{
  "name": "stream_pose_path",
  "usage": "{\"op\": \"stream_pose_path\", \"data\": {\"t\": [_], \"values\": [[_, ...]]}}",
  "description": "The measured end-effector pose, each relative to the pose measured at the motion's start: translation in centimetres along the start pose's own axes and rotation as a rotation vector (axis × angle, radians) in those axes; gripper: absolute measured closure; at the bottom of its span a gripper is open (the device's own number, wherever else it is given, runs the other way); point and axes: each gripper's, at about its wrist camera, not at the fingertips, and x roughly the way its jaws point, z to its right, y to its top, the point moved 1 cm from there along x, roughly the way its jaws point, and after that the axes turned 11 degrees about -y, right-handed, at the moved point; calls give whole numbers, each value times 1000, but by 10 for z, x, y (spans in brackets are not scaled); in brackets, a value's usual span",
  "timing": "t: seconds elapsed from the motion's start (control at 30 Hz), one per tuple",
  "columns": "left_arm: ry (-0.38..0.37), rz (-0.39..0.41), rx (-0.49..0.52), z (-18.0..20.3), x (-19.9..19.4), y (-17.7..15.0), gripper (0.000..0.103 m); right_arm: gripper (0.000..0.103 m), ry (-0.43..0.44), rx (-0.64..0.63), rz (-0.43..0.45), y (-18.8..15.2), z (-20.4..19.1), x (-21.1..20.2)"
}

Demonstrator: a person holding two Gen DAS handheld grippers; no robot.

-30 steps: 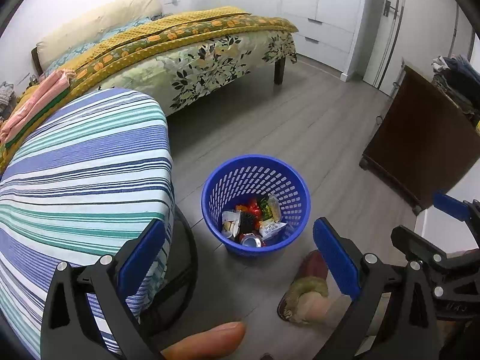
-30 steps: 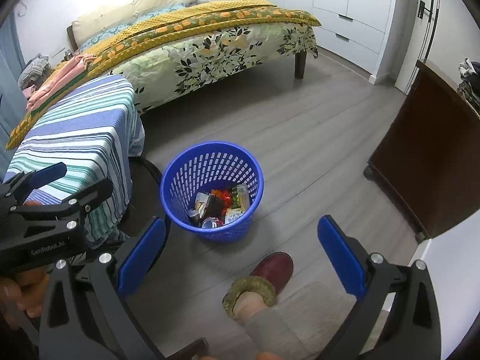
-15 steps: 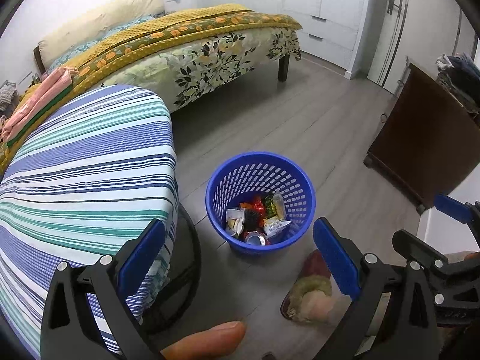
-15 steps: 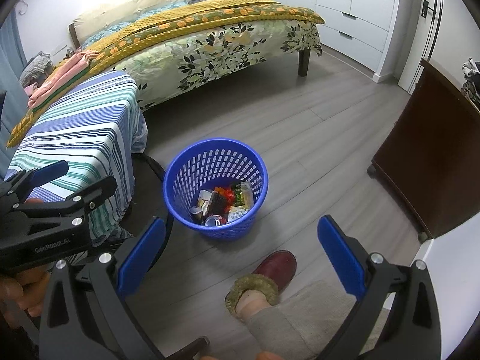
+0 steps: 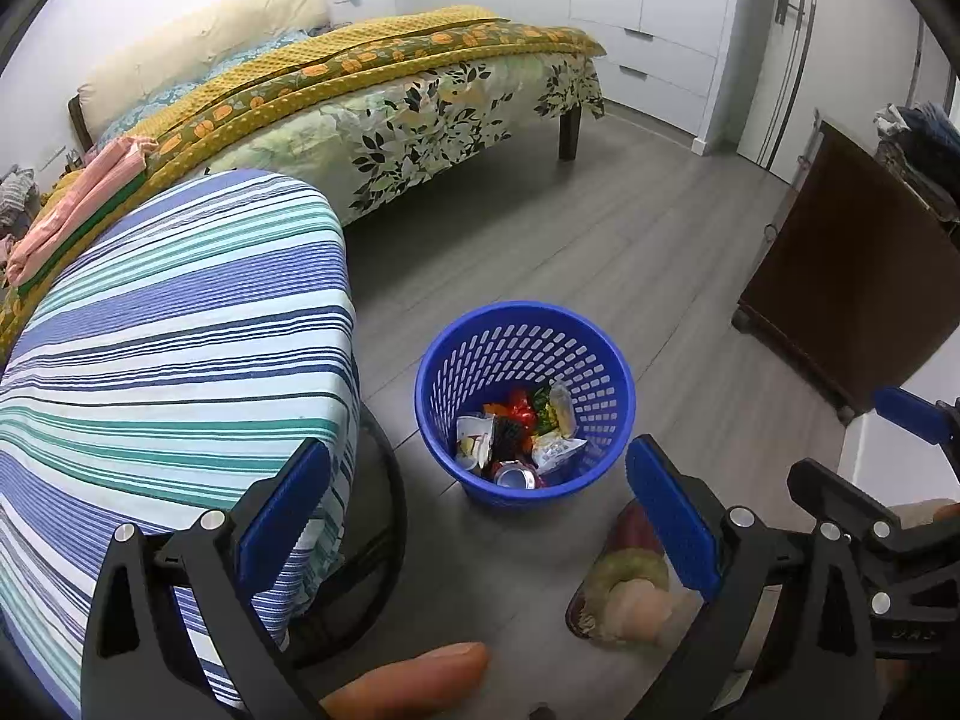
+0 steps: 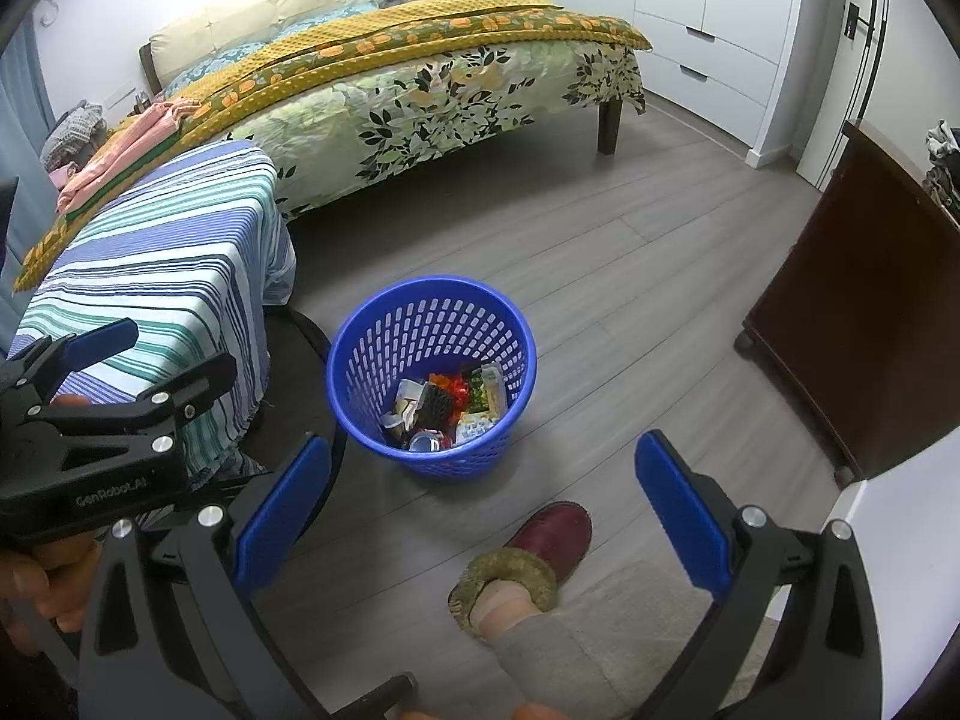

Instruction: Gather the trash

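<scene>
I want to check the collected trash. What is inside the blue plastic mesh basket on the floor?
The blue plastic mesh basket holds crumpled wrappers, red packaging and a metal can. Anything under this pile is covered.

Basket (image 5: 600, 360) on floor (image 5: 630, 252), right of table (image 5: 180, 330).
</scene>
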Motion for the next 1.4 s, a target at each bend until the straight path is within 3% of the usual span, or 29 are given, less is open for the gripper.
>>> {"op": "stream_pose_path", "data": {"t": [1.4], "values": [[12,-14,21,-5,2,-4,5,5,0,-13,-15,1,1,11]]}}
